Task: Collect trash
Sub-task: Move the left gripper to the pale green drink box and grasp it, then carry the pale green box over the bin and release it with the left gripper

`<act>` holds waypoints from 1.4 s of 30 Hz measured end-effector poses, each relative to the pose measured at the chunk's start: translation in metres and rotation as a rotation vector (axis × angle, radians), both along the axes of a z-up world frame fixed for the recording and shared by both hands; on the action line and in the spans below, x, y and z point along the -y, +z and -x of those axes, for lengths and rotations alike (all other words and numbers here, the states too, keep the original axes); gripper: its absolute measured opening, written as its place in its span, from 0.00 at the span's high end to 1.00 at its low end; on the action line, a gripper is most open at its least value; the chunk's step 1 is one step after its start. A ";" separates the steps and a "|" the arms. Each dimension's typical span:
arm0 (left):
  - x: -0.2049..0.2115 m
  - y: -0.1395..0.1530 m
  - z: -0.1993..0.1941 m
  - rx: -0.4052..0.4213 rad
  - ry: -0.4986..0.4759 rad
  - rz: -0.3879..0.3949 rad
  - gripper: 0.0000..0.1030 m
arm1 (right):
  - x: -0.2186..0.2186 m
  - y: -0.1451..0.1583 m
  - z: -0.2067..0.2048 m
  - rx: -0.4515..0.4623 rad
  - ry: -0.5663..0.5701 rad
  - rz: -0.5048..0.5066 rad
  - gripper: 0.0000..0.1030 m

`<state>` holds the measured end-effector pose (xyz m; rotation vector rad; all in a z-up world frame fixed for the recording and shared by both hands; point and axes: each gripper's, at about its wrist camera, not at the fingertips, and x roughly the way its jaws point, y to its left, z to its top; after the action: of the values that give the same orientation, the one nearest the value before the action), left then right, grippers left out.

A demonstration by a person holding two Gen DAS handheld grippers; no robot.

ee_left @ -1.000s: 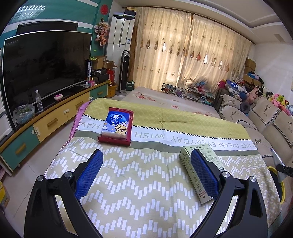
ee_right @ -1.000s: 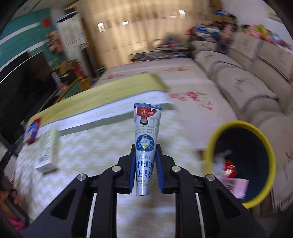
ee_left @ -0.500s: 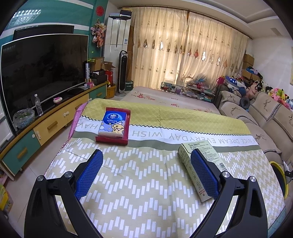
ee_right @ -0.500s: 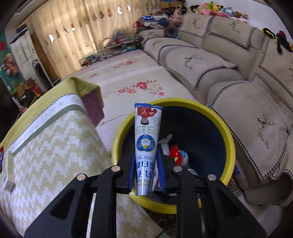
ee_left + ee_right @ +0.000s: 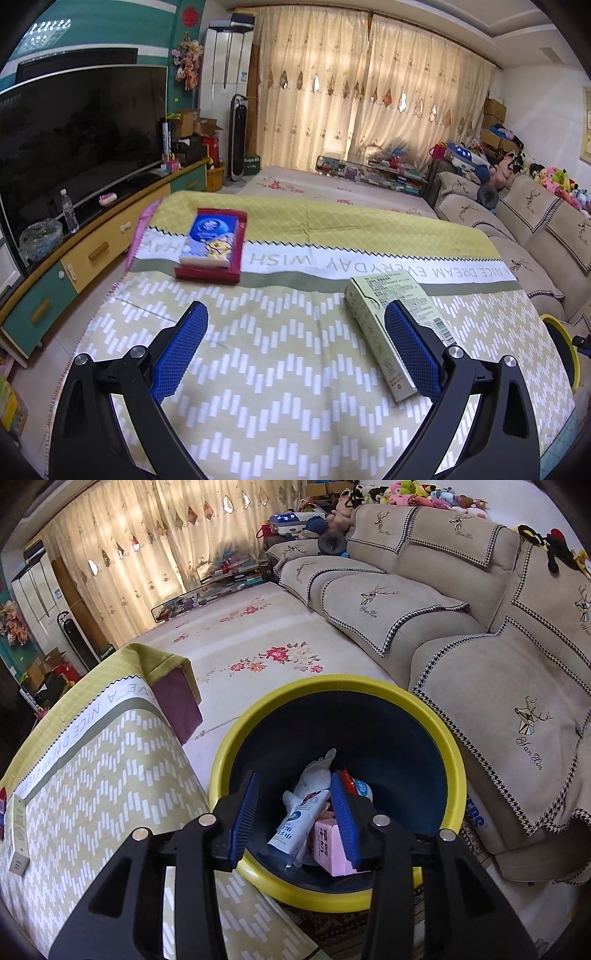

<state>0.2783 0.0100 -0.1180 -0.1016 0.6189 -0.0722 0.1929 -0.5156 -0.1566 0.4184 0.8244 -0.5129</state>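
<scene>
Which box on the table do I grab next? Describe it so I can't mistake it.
On the zigzag-patterned tablecloth, look toward the sofa side, beside the left claw. The pale green carton lies flat there: long, narrow, with a barcode, unlike the blue tissue pack in its red tray.

The bin (image 5: 559, 343) shows only as a rim sliver at the left view's right edge. In the right view, the right gripper (image 5: 297, 818) fingers hide part of the trash; the box (image 5: 16, 834) is cut by the left edge, print unreadable.
</scene>
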 end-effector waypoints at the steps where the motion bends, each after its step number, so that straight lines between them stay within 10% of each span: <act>1: 0.003 0.000 -0.002 -0.014 -0.001 0.003 0.08 | 0.000 0.001 0.001 0.008 0.001 -0.004 0.62; 36: 0.125 -0.041 -0.084 -0.387 0.097 -0.137 0.05 | -0.012 0.011 0.018 0.173 0.143 -0.134 0.56; 42: 0.127 -0.048 -0.086 -0.413 0.065 -0.133 0.22 | -0.004 0.012 0.026 0.186 0.134 -0.139 0.56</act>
<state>0.3646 -0.1168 -0.1663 -0.0065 1.0295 0.0555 0.1671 -0.5111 -0.1443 0.5272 0.7047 -0.2884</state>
